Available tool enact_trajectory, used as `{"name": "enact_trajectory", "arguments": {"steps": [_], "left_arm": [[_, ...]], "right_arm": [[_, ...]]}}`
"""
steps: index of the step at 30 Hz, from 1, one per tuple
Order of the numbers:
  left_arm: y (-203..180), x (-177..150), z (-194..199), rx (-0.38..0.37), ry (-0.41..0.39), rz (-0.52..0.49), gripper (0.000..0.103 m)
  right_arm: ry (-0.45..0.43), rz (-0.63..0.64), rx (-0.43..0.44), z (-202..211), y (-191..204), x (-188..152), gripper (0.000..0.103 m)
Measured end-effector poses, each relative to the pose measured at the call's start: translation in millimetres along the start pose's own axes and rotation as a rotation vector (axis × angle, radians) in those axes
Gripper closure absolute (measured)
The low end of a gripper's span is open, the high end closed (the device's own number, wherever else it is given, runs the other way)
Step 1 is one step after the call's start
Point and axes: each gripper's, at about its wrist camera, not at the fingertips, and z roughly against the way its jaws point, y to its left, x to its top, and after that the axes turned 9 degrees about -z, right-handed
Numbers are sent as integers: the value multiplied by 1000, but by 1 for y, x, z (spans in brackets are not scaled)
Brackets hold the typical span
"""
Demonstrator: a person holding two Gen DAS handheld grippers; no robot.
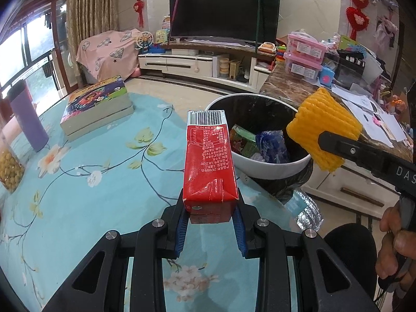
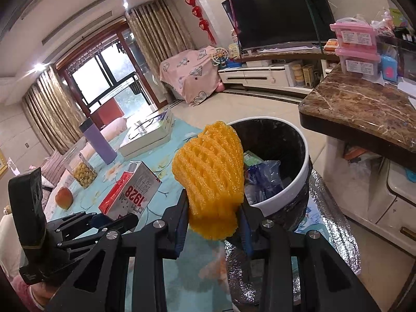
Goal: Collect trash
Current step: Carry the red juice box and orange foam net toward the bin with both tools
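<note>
My left gripper is shut on a red and white drink carton, which sticks out over the floral table toward the bin. The white bin with a black liner stands just past the table's edge, with wrappers and a blue bag inside. My right gripper is shut on a yellow foam fruit net, held near the bin's near rim. In the left wrist view the net hangs over the bin's right rim. In the right wrist view the carton and left gripper show at lower left.
On the blue floral tablecloth lie a thick book, a purple bottle and a jar of yellow balls; an orange fruit lies further left. A marble counter with pink boxes stands right of the bin. A hand grips the right tool.
</note>
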Motion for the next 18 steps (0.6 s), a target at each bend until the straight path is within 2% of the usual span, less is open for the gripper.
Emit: {"name": "enact_trajectory", "arguments": {"steps": [13, 18], "left_arm": [[3, -3, -2, 3, 5, 2, 73], [17, -29, -1, 30, 47, 21, 74]], "right_arm": [[10, 0, 14, 0, 3, 2, 69], [62, 21, 63, -5, 14, -13, 68]]}}
